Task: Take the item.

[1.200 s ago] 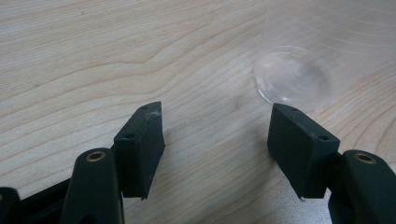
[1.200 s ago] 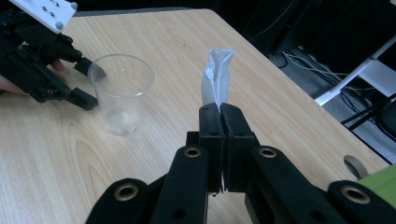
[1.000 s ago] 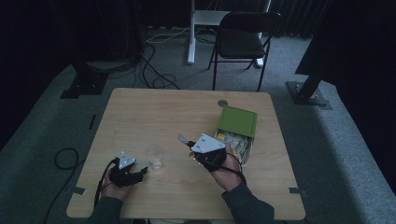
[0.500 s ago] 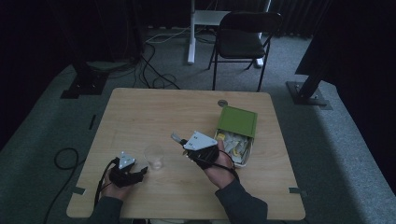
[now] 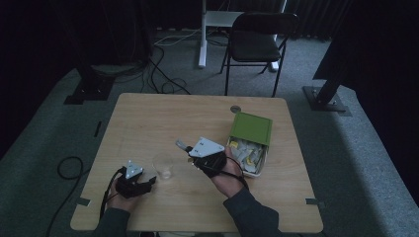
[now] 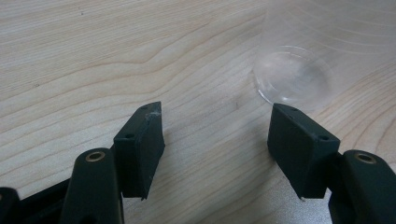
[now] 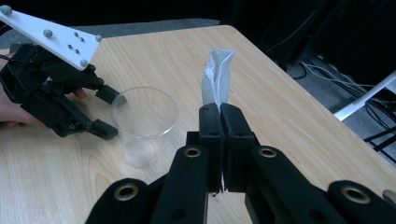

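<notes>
A blank white packet [image 7: 216, 77] is sticking up from the clenched right gripper [image 7: 219, 108] above the table [image 5: 148, 118], while the left gripper [image 6: 215, 135] is resting released beside the cup [image 6: 299, 70], whose ridged base the left gripper view is showing.

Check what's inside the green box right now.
The green box, lid up, holds a pile of white and yellow packets. Whatever lies under the top layer is covered, and the right gripper hides its near corner.
</notes>
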Motion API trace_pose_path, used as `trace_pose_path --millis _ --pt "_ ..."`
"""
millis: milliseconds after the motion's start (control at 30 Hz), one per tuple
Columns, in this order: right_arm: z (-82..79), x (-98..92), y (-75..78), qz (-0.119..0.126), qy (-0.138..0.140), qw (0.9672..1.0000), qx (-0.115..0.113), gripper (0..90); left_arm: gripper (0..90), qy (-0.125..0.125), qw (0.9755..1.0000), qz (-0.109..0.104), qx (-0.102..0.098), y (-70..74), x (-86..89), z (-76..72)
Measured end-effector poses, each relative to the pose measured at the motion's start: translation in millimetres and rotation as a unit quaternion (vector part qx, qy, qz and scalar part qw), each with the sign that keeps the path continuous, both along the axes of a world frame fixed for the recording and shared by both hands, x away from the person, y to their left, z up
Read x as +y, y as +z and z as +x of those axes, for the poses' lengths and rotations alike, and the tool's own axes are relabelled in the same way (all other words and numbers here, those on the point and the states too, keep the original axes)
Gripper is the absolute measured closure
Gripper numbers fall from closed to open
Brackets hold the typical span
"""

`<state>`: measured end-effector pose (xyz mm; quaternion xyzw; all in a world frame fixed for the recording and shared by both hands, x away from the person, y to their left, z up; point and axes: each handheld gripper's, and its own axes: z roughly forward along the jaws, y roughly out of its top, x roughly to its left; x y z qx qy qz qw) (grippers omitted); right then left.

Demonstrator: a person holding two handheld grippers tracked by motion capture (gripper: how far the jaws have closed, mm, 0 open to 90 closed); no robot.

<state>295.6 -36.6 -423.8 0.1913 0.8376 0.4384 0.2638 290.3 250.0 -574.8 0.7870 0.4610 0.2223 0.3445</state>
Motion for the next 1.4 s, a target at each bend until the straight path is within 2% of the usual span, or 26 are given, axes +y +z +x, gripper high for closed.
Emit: trace_pose_path --millis 1400 --pt "8.8 40.6 3.1 0.005 0.025 0.9997 0.005 88.5 36.5 -0.001 1.0 0.0 0.001 0.0 -0.3 -0.4"
